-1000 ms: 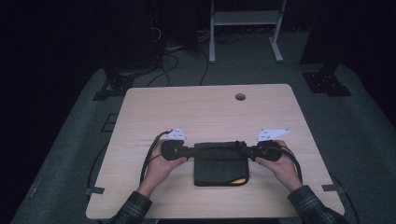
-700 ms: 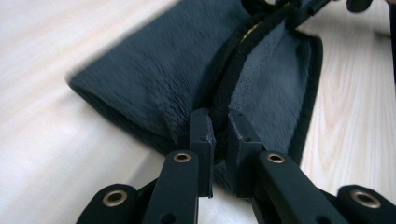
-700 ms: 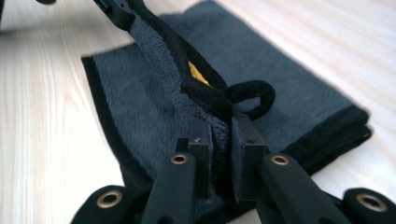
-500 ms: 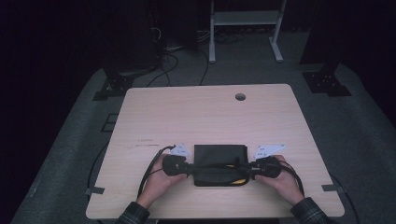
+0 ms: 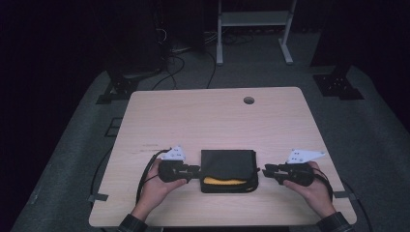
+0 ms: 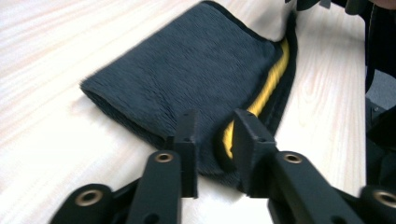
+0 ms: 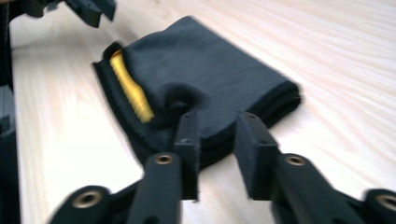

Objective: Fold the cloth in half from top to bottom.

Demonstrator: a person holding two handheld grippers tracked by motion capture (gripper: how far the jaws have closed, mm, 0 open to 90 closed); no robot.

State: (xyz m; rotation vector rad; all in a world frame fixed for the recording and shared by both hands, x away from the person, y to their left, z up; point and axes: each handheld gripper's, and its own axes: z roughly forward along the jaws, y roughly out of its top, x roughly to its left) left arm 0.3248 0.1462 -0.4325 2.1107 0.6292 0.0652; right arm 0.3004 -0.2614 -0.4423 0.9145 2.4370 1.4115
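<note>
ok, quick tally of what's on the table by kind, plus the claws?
Folded dark cloth with a yellow stripe: 1
Claws: 2, the left claw and the right claw, one at each end of the cloth
Total: 3

A folded dark cloth (image 5: 227,166) with a yellow edge lies flat on the table.
</note>
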